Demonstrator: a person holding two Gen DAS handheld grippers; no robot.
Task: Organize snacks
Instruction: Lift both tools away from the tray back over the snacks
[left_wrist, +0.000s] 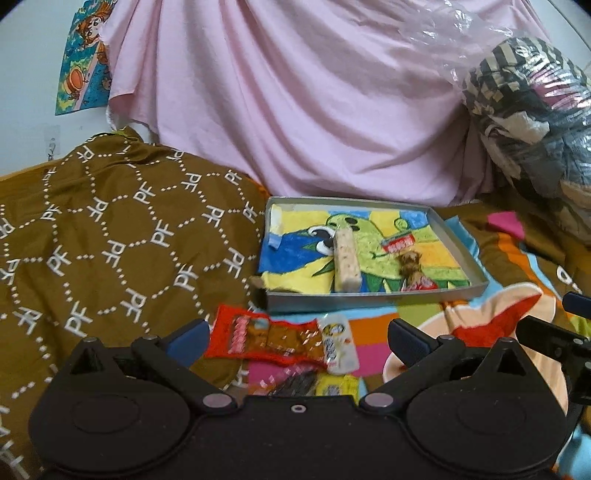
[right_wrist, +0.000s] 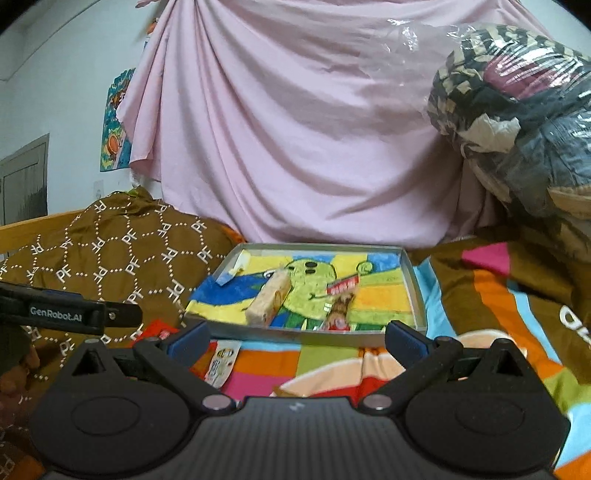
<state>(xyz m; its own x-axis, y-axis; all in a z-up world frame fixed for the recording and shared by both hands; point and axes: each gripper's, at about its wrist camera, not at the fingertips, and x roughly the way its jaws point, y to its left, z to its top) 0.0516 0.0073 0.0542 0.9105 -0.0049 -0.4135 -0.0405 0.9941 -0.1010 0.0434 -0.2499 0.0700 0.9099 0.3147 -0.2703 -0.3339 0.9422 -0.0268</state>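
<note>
Both claws hover with jaws spread and empty over a bed's striped blanket (left_wrist: 373, 332): the left claw (left_wrist: 297, 338) frames a crinkly red packet (left_wrist: 258, 338) and a glossy white sachet (left_wrist: 338, 345) awaiting sorting. Beyond the right claw (right_wrist: 297, 338), a shallow grey tray (right_wrist: 415, 291) already holds a pale wrapped bar (right_wrist: 267, 301) and a small red-wrapped snack (right_wrist: 338, 310), likely gathered there for tidiness.

The left gripper (left_wrist: 297, 338) hangs with its jaws spread wide over a red snack packet (left_wrist: 258, 341) and a small white packet (left_wrist: 338, 347) on the colourful blanket (left_wrist: 373, 332). Just beyond sits the grey tray (left_wrist: 461, 243), holding a pale bar (left_wrist: 346, 260) and a brown snack (left_wrist: 412, 269).
</note>
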